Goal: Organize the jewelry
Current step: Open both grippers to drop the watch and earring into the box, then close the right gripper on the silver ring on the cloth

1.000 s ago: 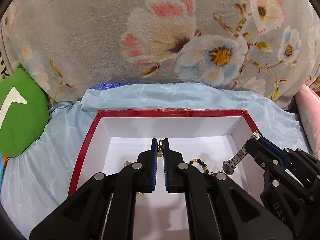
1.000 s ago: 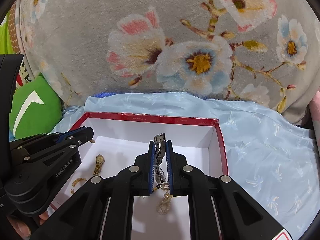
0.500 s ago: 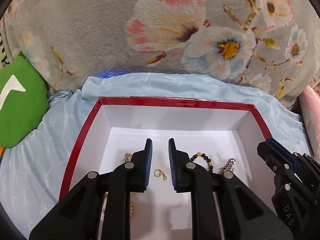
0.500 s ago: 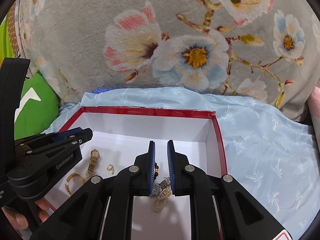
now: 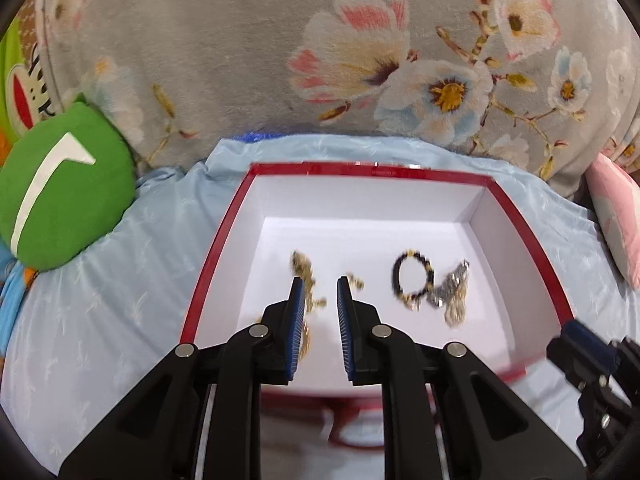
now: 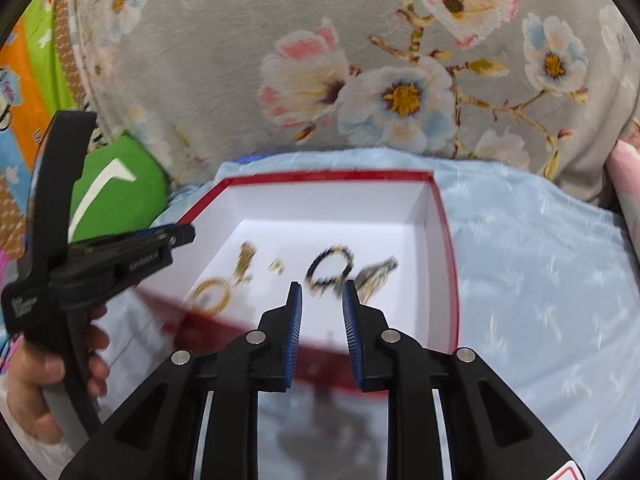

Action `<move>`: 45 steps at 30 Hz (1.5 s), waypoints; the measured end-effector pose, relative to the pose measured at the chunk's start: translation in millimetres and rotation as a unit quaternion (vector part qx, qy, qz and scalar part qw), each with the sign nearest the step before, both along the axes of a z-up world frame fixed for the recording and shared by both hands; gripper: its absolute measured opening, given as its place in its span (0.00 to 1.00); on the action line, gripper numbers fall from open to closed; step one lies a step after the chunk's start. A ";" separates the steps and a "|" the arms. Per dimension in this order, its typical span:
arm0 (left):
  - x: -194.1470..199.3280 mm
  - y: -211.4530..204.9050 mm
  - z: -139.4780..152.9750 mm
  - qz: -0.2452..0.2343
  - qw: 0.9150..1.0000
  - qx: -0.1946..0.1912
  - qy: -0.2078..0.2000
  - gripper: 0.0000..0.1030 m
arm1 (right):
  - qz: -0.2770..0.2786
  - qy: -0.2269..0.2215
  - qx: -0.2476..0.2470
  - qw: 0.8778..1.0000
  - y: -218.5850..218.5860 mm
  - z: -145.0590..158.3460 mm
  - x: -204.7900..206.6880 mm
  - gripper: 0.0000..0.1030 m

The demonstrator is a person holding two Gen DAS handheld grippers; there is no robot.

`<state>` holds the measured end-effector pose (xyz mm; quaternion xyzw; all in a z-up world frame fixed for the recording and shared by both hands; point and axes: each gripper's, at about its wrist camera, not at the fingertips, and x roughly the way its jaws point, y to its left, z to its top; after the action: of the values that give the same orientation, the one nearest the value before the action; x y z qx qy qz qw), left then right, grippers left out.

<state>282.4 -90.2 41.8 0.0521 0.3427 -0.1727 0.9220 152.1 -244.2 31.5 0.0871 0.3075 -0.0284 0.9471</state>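
Both claws hang empty above the near rim of a red-edged, white-lined cardboard box (image 5: 224, 236): the left gripper (image 5: 319, 294) parted, the right gripper (image 6: 322, 298) having just spread wider. Inside lie a black beaded bracelet (image 5: 413, 276), a silver watch (image 5: 450, 286) and blurred gold pieces (image 5: 304, 268).

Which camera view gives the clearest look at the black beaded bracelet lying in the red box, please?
The left wrist view shows the black beaded bracelet best: its whole loop lies unobstructed on the white floor of the red box, only mildly blurred. In the right wrist view it is more smeared, just beyond that gripper's fingertips.
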 end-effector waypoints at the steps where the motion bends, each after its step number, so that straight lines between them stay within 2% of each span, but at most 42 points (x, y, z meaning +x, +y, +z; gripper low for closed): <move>1: -6.8 5.6 -2.1 0.001 1.000 0.001 0.004 0.15 | 0.005 0.008 -0.001 1.000 7.1 -5.2 -9.6 0.21; 8: -62.3 53.5 -16.6 0.021 1.000 0.004 0.018 0.15 | 0.046 0.083 0.009 0.995 59.2 -58.0 -60.3 0.21; 13: -94.8 73.6 -37.1 0.022 0.999 0.006 0.048 0.15 | 0.046 0.109 0.015 0.993 74.8 -82.1 -67.8 0.21; 18: -112.1 73.7 -65.5 0.022 0.997 0.023 0.074 0.15 | 0.041 0.125 0.018 0.991 83.9 -94.2 -66.7 0.21; 27: -117.1 70.0 -93.6 0.018 0.994 0.027 0.109 0.15 | 0.031 0.125 -0.001 0.992 87.1 -97.9 -63.1 0.21; 31: -117.1 66.5 -102.4 0.011 0.992 0.019 0.128 0.15 | 0.026 0.125 0.001 0.992 85.9 -98.3 -62.5 0.17; 34: -120.5 63.8 -102.8 0.009 0.992 0.023 0.121 0.15 | 0.024 0.125 0.013 0.992 82.2 -98.4 -64.0 0.17; 37: -121.5 62.4 -102.7 0.004 0.992 0.019 0.125 0.07 | 0.022 0.122 0.017 0.992 79.9 -96.9 -66.9 0.15; 38: -120.4 62.8 -102.5 0.002 0.992 0.017 0.126 0.06 | 0.021 0.121 0.021 0.992 78.3 -95.3 -68.1 0.08; 45: -123.6 56.8 -90.5 -0.014 0.993 0.008 0.118 0.01 | 0.007 0.098 0.025 0.995 63.4 -76.7 -72.4 0.08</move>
<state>158.8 -33.4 -48.7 0.0432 0.4495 -0.1879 0.8722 79.8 -180.8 -45.1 0.1050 0.3997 -0.0226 0.9103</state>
